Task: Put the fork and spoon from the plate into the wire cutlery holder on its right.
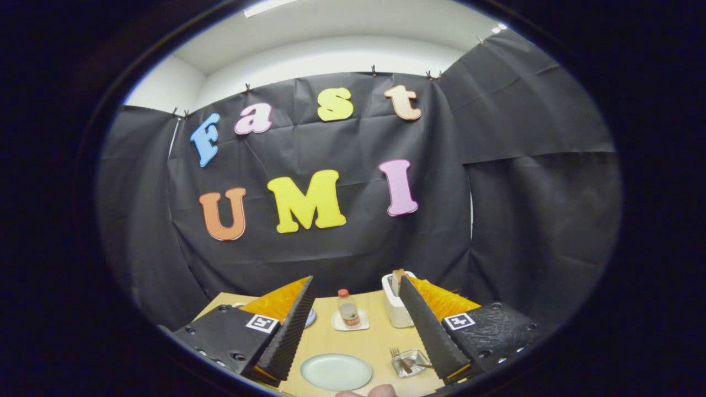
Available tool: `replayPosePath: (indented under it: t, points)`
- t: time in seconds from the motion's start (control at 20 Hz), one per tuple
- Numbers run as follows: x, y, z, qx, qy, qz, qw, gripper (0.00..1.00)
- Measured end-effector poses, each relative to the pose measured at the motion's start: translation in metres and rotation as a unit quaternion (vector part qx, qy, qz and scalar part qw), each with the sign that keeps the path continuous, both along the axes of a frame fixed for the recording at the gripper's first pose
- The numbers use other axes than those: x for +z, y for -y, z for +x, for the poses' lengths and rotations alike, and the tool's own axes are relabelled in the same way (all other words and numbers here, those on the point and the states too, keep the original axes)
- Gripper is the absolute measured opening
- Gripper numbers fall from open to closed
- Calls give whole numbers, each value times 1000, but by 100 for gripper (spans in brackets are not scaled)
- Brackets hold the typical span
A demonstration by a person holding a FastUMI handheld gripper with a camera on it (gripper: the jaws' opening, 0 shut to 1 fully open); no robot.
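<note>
A black-draped booth and a pale wooden tabletop (pixel 380 342), seen from well above

Our gripper (pixel 358 322) hangs high with its jaws spread wide and holding nothing; between them and far below we see the plate (pixel 335 371), which looks bare, and just to its right the wire cutlery holder (pixel 409 363) with a fork (pixel 396 353) and a brownish handle already standing in it. We cannot tell whether that handle is the spoon. A small bottle (pixel 347 307) on a coaster and a white toaster (pixel 396 309) stand beyond. We judge the task near done: check the holder's contents before descending again
</note>
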State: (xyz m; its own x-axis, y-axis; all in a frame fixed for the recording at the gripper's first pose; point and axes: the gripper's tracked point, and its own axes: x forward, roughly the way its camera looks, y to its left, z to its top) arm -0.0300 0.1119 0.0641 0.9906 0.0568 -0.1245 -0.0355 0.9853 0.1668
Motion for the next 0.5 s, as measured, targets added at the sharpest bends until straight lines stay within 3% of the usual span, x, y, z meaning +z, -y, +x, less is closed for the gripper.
replayPosePath:
  t: [0.5]
  points:
    - [32, -11, -2, -20, 29, 2, 999, 93]
